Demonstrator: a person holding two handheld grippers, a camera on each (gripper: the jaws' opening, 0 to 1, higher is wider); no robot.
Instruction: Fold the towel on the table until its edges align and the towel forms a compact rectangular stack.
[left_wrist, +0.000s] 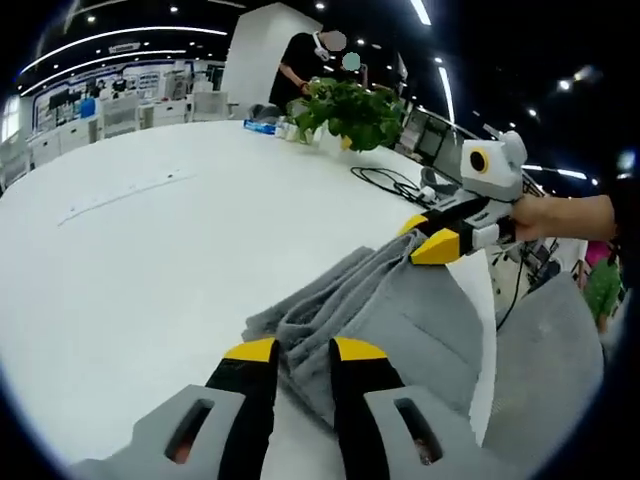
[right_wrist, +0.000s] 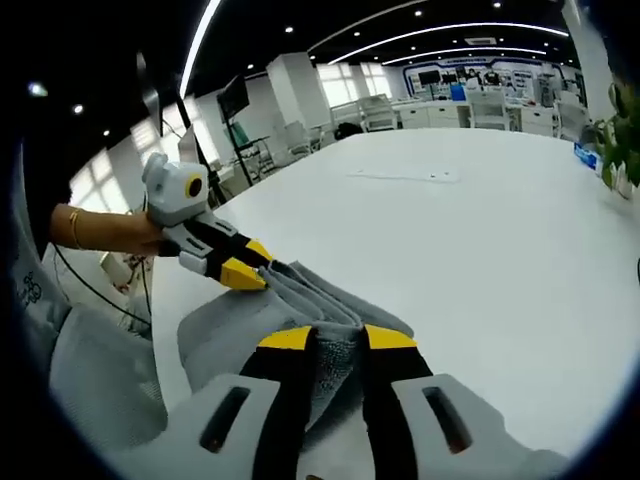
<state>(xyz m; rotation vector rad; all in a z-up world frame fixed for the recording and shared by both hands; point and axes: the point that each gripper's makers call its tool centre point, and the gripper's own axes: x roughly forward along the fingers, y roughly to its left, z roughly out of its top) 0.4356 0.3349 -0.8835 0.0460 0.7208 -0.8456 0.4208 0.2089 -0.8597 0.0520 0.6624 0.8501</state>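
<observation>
Both claws pinching the towel on the bench

I see my left claw (left_wrist: 304, 350) and right claw (right_wrist: 338, 338) each clamped on bunched edges of the soft grey cloth towel (left_wrist: 400, 305), which lies crumpled at the round white bench (left_wrist: 150, 250) edge.

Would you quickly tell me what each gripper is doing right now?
Left gripper: shut on the grey towel.
Right gripper: shut on the towel's other end.

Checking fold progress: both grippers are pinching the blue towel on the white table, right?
Not quite: the towel is grey, not blue, as the left gripper view shows. Both the left gripper and right gripper do pinch it on the white table.
</observation>
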